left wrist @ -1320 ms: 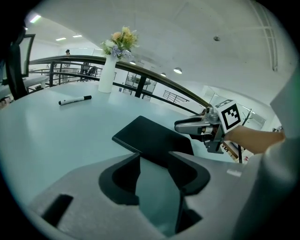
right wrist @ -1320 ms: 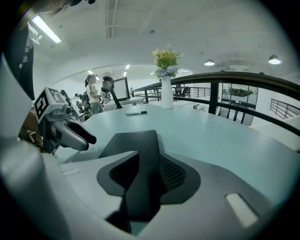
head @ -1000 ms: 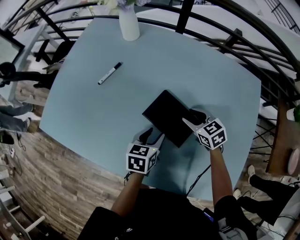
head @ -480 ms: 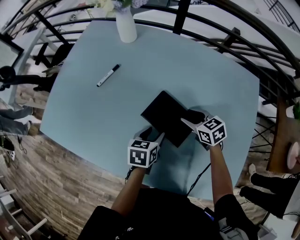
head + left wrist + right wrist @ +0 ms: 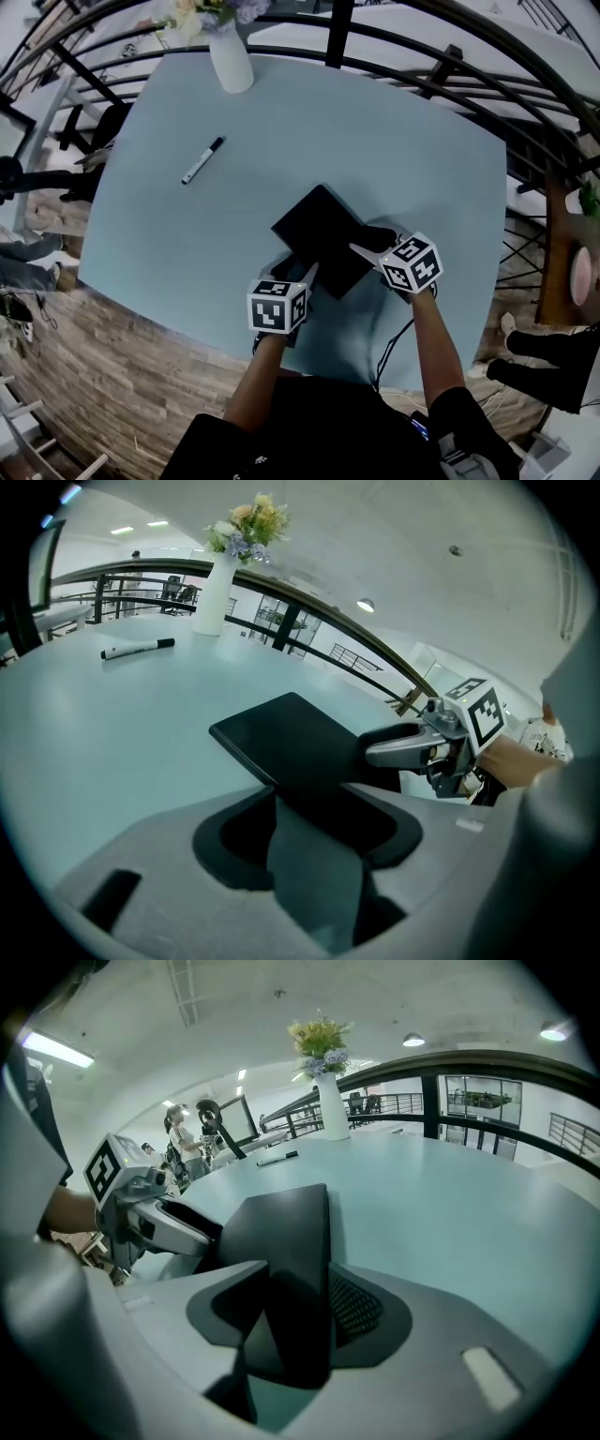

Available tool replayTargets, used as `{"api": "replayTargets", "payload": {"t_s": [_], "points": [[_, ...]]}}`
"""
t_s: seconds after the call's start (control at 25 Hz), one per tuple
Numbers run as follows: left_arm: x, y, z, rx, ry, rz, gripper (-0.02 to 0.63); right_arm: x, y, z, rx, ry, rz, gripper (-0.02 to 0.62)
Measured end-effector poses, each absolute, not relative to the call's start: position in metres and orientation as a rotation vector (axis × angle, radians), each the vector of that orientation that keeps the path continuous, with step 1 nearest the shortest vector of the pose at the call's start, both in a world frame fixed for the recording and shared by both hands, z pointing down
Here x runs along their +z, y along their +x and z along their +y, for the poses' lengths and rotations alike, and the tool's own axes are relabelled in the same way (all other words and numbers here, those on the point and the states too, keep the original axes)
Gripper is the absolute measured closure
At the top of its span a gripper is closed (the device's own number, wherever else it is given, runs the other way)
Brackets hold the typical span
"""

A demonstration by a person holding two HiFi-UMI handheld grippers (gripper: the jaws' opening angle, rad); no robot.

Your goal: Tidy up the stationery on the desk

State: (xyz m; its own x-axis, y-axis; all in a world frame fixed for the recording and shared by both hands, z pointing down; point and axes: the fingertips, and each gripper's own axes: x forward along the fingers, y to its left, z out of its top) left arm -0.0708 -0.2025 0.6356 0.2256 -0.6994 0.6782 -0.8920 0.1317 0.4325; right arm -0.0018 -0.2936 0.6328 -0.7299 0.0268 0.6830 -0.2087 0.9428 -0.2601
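Left gripper view — notebook point(image 5: 281, 738) clamped in left tool point(image 5: 314, 822), marker point(image 5: 138, 649) well apart

A flat black rectangular notebook point(image 5: 321, 236), closed and turned cornerwise, sits well apart from the white vase point(image 5: 230, 64). A slim white marker pen point(image 5: 202, 160), black-capped, lies between them, nearer the vase.

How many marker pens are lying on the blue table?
1. The marker pen lies on the table's far left side, near the white vase. No other shows, though the black notebook could hide one.
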Motion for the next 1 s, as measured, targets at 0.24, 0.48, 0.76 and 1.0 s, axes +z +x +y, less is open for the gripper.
{"api": "replayTargets", "payload": {"t_s": [0.24, 0.48, 0.76, 1.0], "points": [[0.636, -0.072, -0.202, 0.290, 1.630, -1.521, 0.402, 0.632, 0.007, -0.282, 0.433, 0.202, -2.359, 0.383], [0.636, -0.071, -0.201, 0.335, 1.648, -1.519, 0.407, 0.632, 0.018, -0.265, 0.477, 0.276, -2.376, 0.380], [0.638, -0.074, -0.200, 0.407, 1.685, -1.502, 0.405, 0.633, 0.022, -0.249, 0.473, 0.324, -2.371, 0.377], [0.638, -0.078, -0.198, 0.442, 1.711, -1.482, 0.407, 0.634, 0.023, -0.232, 0.476, 0.335, -2.347, 0.366]]}}
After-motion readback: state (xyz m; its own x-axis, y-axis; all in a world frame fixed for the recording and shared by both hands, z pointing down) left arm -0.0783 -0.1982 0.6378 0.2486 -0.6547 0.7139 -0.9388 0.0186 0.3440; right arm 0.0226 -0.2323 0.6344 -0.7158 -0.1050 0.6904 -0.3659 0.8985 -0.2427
